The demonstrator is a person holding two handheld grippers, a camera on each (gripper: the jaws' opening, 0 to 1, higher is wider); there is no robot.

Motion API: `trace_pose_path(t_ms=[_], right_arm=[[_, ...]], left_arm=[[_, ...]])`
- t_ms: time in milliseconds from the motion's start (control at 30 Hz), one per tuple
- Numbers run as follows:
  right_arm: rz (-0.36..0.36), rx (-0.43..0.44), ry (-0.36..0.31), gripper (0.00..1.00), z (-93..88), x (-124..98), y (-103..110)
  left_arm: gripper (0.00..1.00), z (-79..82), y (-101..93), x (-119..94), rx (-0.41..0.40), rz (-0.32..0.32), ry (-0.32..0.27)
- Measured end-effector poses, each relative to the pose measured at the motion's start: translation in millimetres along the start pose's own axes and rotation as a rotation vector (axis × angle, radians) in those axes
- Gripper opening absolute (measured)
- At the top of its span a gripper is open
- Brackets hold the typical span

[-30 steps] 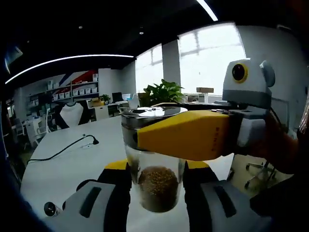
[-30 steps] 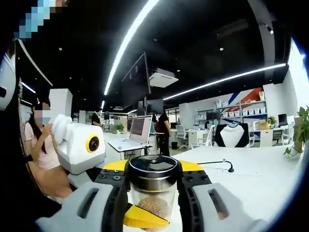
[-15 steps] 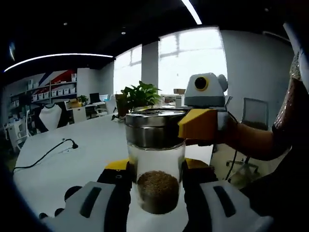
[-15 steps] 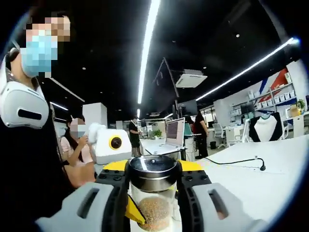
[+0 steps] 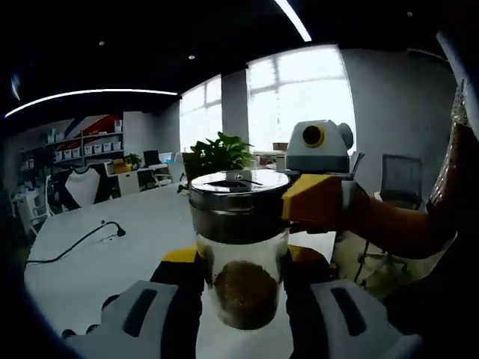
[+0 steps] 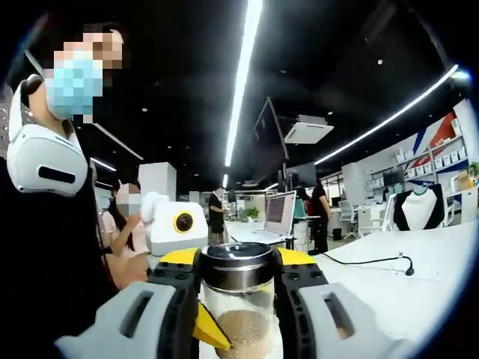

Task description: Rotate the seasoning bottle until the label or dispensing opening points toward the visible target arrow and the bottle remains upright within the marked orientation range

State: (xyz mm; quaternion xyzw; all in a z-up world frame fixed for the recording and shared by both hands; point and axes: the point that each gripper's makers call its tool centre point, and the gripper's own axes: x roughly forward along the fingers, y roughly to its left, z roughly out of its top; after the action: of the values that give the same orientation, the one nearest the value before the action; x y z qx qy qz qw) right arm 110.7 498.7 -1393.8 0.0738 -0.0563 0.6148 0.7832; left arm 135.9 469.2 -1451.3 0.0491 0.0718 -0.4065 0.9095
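Both set close, looking level from opposite sides at the shared clear glass seasoning bottle with steel lid, low centre of each frame.

No readable writing shows in either view. The seasoning bottle has clear glass and a plain metal lid, with no printed label facing the left gripper view or the right gripper view. The laptop has a lit screen, but whatever is on it is too small to make out (possibly lines of text). The shelf boxes on the far wall carry no legible marks.
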Motion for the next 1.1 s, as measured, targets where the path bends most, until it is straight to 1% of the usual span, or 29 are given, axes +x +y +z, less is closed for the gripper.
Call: trace_pose_path(t_ms=[33,100,133,167,200,233,267,300,333,433,500,567,600,667,700,733,767,800,900,967,1000,1100], right_arm=[[-0.021,-0.008,0.007,0.36,-1.1,1.2,-1.8],[-0.103,-0.065,0.032,0.36,-4.9,5.5,-6.7],[-0.173,-0.097,0.061,0.36,-9.9,10.3,-10.6],[-0.205,-0.101,0.063,0.36,-10.7,13.1,-12.1],[-0.220,-0.100,0.063,0.36,-11.2,14.3,-12.7],[-0.277,-0.088,0.060,0.37,-12.7,17.5,-15.7],[-0.290,-0.083,0.057,0.37,-12.7,18.1,-16.4],[-0.328,-0.053,0.036,0.37,-12.7,19.5,-19.1],[-0.336,-0.039,0.026,0.37,-13.4,20.3,-20.0],[-0.329,-0.026,0.034,0.37,-16.9,20.0,-22.5],[-0.313,-0.007,0.032,0.37,-17.7,18.7,-23.6],[-0.284,0.005,0.033,0.36,-15.7,16.6,-23.2],[-0.257,0.001,0.036,0.36,-14.5,15.6,-21.8],[-0.218,-0.009,0.032,0.36,-11.6,13.8,-20.6],[-0.182,-0.013,0.035,0.36,-9.8,12.3,-18.7],[-0.161,-0.013,0.036,0.36,-8.6,11.5,-18.0],[-0.122,-0.016,0.044,0.36,-7.6,8.9,-18.9],[-0.097,-0.019,0.047,0.36,-7.0,7.9,-18.0],[0.005,-0.013,0.039,0.36,-3.7,4.3,-10.7],[0.070,-0.005,0.033,0.36,-1.4,2.0,-5.0],[0.079,-0.005,0.032,0.36,-1.0,1.6,-4.7],[0.154,0.005,0.019,0.36,3.0,-1.6,2.0]], left_arm=[[0.44,-1.6,5.5,-0.4,0.008,0.035,0.011],[0.44,-4.3,15.0,-1.2,0.018,0.095,0.028],[0.44,-6.5,19.9,-1.3,0.010,0.127,0.038],[0.44,-7.4,20.8,-0.8,0.010,0.135,0.041],[0.44,-7.8,21.2,-0.6,0.012,0.139,0.043],[0.44,-9.2,22.8,-0.3,0.020,0.157,0.048],[0.44,-9.4,23.2,-0.5,0.021,0.160,0.049],[0.44,-10.1,24.8,-1.2,0.023,0.170,0.052],[0.44,-10.9,25.8,-1.6,0.024,0.175,0.055],[0.44,-14.6,27.0,-2.5,0.025,0.174,0.068],[0.44,-15.7,26.4,-3.9,0.024,0.164,0.064],[0.44,-13.6,24.6,-5.1,0.037,0.149,0.053],[0.44,-12.3,23.7,-5.6,0.038,0.140,0.048],[0.43,-8.2,20.0,-5.7,0.035,0.100,0.032],[0.43,-6.2,17.3,-5.8,0.029,0.074,0.022],[0.43,-5.1,16.0,-5.8,0.030,0.063,0.019],[0.43,-4.4,13.6,-5.8,0.027,0.041,0.020],[0.43,-3.8,11.5,-5.6,0.028,0.024,0.019],[0.43,-0.8,2.3,-5.8,0.004,-0.048,0.003],[0.43,0.8,0.2,-7.0,0.008,-0.077,-0.002],[0.43,1.1,-0.8,-7.1,0.008,-0.084,-0.004],[0.43,5.5,-10.8,-9.2,-0.027,-0.166,-0.028]])
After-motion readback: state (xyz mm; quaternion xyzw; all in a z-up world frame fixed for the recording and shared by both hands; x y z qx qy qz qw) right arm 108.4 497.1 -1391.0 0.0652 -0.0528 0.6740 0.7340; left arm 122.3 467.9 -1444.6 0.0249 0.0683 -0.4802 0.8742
